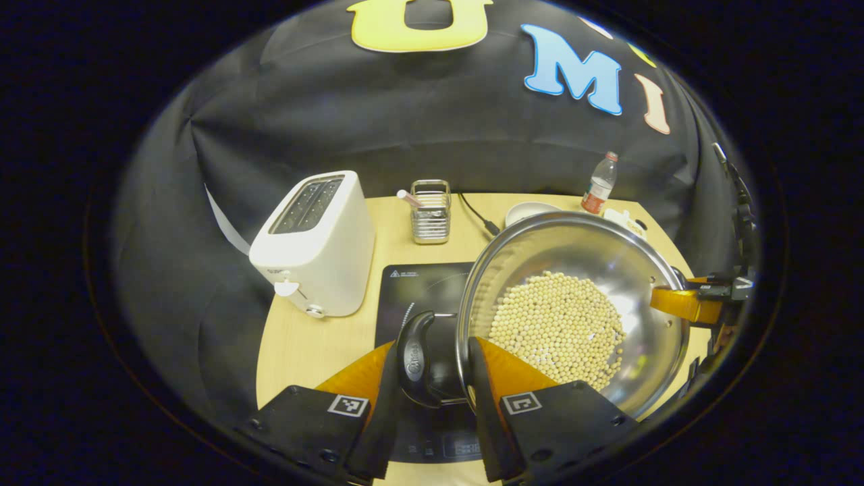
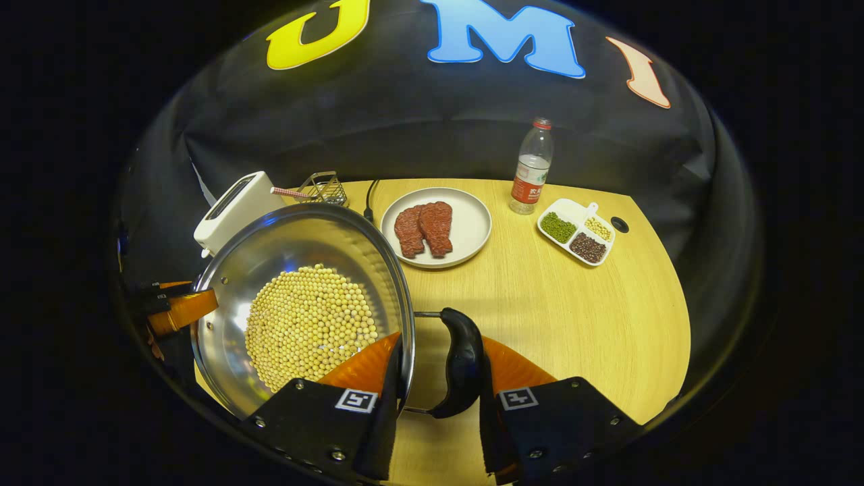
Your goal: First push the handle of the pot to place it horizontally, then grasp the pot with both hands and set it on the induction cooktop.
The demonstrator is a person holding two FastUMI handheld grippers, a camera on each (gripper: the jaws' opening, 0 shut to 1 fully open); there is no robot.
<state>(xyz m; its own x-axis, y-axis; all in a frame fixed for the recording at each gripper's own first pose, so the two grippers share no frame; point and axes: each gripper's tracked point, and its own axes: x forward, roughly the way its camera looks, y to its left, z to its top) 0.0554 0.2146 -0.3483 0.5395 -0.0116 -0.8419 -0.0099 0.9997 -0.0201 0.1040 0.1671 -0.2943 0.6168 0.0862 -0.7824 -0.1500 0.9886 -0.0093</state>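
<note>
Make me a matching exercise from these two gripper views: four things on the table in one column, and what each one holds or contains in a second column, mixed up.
Things:
1. pot
2. round plate
3. divided tray
4. wire rack

Contents:
A. two reddish-brown slabs of meat
B. a pink-striped straw
C. a heap of pale yellow beans
D. green, dark and pale grains in separate compartments

Pairs: 1-C, 2-A, 3-D, 4-B
</note>
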